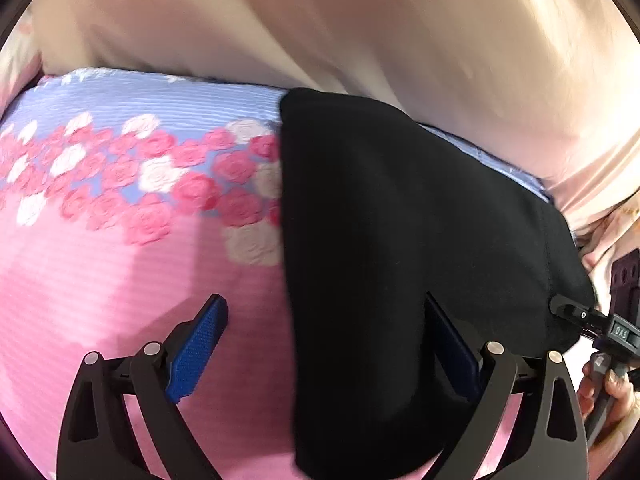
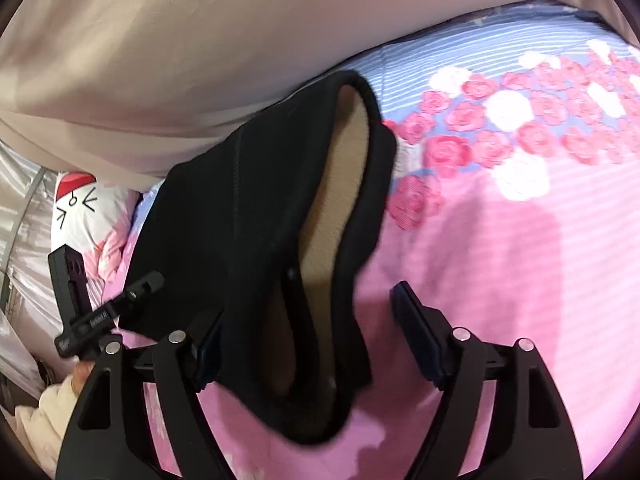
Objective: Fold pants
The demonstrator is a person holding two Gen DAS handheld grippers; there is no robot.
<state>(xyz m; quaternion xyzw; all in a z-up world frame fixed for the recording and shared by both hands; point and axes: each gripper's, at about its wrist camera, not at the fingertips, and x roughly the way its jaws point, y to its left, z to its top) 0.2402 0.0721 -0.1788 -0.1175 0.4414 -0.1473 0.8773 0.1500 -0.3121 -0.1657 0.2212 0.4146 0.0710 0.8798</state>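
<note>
Black pants (image 1: 400, 240) with a beige lining (image 2: 332, 184) lie bunched on a pink and blue rose-print bedsheet (image 1: 120, 264). My left gripper (image 1: 326, 320) stands wide open over the sheet. The cloth lies between its blue pads and drapes over the right finger (image 1: 456, 344), while the left pad is bare. In the right wrist view the open waistband faces my right gripper (image 2: 312, 320), which is open too. The pants cover its left finger (image 2: 208, 344), and its right pad stands apart from the cloth.
A large beige quilt (image 1: 360, 40) is heaped along the far side of the bed. A white cartoon-print pillow (image 2: 80, 200) lies at the left. A person's hand (image 1: 608, 384) holds the other gripper at the right edge of the left wrist view.
</note>
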